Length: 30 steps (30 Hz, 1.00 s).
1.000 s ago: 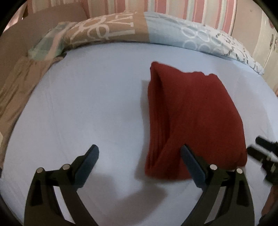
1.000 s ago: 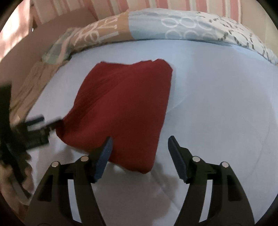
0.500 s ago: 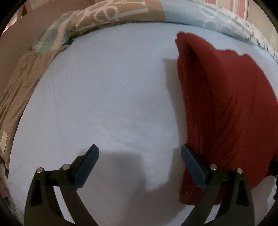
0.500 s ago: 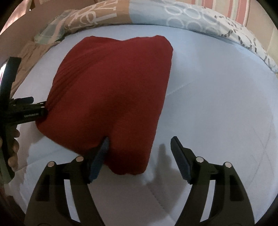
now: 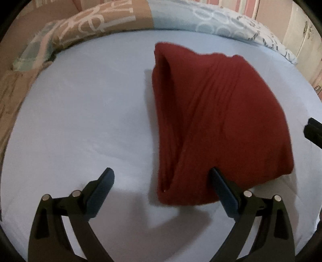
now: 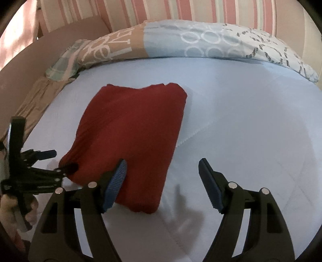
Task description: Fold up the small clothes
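A dark red folded garment (image 5: 211, 125) lies on the light blue bed sheet (image 5: 84, 121). My left gripper (image 5: 161, 178) stands open at its near left corner, the right finger (image 5: 219, 183) over the cloth's near edge and the left finger on bare sheet. In the right wrist view the garment (image 6: 132, 129) lies flat. My right gripper (image 6: 162, 167) hovers over its near right corner, jaws opening, pads not pressing on the cloth. The left gripper (image 6: 58, 161) shows at the garment's left corner. The right gripper's tip (image 5: 314, 131) peeks in at the edge.
A patterned duvet (image 6: 181, 40) is bunched along the back of the bed before a pink striped wall (image 6: 161, 10). Beige fabric (image 6: 40, 94) hangs off the left side. A person's hand (image 6: 12, 205) holds the left gripper. A pale cabinet (image 5: 301, 34) stands at the right.
Both grippers have pulled back from the garment after closing in on it; it now looks smaller and lies flatter. The right jaws stand a little wider.
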Tool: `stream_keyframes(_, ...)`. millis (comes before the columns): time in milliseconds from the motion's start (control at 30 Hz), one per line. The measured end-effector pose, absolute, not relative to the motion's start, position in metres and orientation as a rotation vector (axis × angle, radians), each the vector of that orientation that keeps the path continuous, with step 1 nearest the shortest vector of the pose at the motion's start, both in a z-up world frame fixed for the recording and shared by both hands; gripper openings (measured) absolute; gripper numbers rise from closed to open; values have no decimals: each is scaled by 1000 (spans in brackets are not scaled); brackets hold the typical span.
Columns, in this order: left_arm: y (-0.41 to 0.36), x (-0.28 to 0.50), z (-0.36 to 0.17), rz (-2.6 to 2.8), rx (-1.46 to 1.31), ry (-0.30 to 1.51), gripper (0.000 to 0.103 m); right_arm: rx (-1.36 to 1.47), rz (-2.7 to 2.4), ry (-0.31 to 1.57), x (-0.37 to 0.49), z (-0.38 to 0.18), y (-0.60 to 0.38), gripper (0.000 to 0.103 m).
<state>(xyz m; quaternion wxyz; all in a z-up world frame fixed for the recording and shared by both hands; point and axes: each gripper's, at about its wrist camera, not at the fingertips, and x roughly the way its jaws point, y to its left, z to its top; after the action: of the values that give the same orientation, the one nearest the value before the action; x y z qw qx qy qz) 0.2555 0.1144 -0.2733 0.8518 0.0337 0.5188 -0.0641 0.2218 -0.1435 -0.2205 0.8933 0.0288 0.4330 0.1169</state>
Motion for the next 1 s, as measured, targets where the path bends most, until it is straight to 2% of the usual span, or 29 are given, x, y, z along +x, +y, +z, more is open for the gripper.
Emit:
stream_keyframes(200,115,267,-284,-221,-71,1148,100,44,246,904,221,-225,-139,76)
stream_keyframes(400,103,266,-278,-234,-26,1134,100,35,246,905,224,-227,-136,77)
stream_keyframes(467,98,265,-279,-235,-9,1132,100,41,246,904,224,-228,-137,80)
stream_keyframes(533,93,269,-280,-232,4,1130,101,48,242,896,224,-227,-139,88)
stream_keyframes(600,90,273,-284,-234,6,1133,101,59,235,897,225,-228,-141,90)
stream_keyframes(1000,87,275,-289,-250,31,1123,102,114,227,935,239,-241,-145,95)
